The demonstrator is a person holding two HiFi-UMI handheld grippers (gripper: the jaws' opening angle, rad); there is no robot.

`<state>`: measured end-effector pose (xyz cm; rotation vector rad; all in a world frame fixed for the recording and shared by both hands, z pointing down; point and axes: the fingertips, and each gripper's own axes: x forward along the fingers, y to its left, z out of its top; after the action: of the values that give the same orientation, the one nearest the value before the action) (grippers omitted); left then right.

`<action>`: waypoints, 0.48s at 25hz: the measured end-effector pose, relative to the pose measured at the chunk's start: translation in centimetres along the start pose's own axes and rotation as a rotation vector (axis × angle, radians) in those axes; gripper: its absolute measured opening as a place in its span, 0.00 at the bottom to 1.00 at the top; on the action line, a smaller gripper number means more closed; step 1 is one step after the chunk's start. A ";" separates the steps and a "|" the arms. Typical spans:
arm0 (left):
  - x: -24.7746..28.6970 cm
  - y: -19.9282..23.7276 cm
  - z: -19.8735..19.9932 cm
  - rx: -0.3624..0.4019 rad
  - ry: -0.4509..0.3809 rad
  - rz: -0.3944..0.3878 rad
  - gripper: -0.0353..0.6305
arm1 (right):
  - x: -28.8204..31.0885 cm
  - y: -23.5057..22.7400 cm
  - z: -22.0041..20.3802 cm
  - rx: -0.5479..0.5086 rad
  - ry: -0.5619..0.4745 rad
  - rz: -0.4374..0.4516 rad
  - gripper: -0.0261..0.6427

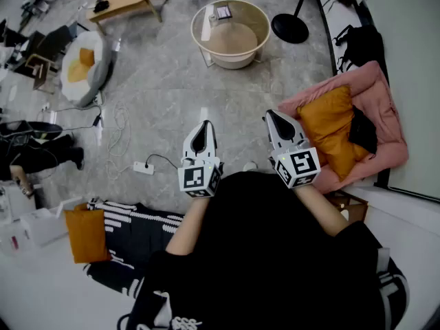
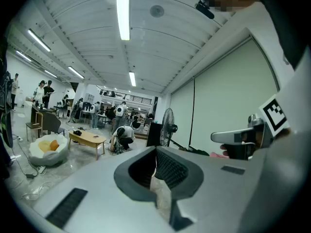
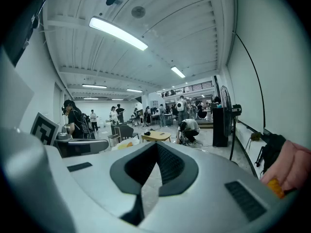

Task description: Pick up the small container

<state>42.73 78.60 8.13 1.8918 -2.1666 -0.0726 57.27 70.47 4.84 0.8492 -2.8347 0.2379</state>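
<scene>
Left tongs (image 1: 203, 126), white plastic with a black-and-white marker cube at the rear: clenched, the tips meet and nothing sits between them in the left gripper view (image 2: 156, 152). Right tongs (image 1: 270, 114), same build: also pressed together at the tips and empty in the right gripper view (image 3: 156, 145). Both are held side by side, roughly level, in front of the person's dark-clothed torso, over the grey marbled floor (image 1: 158, 81). The likeliest target is a small square container with a dark top (image 1: 223, 11), resting on the far part of the round beige tabletop with a raised rim (image 1: 195, 31); it is too small to identify with certainty. It lies well apart from both tongs, ahead of them, and is untouched. Judgement: this is the approach step and the grasp is not yet begun. The next move calls for walking or reaching forward to the tabletop, releasing one pair of tongs before arrival, coming down over the rim, and closing on the container's sides. Neither gripper view shows the container now, so aim has to come from the head view.
</scene>
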 end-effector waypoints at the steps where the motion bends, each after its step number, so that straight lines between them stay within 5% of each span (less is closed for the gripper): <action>1: 0.3 -0.3 0.2 0.005 -0.012 0.008 0.08 | -0.1 -0.6 0.1 0.001 -0.005 0.000 0.06; 9: -0.3 -2.2 -1.3 0.013 0.000 0.054 0.08 | -1.3 -2.3 -1.3 0.002 0.014 0.052 0.06; 12: -0.2 -1.6 -2.5 -0.062 0.039 0.057 0.08 | -1.0 -2.4 -1.9 0.027 0.027 0.082 0.06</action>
<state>44.90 78.88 10.20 1.7826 -2.1651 -0.0908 59.64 69.44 6.70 0.7305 -2.8502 0.2972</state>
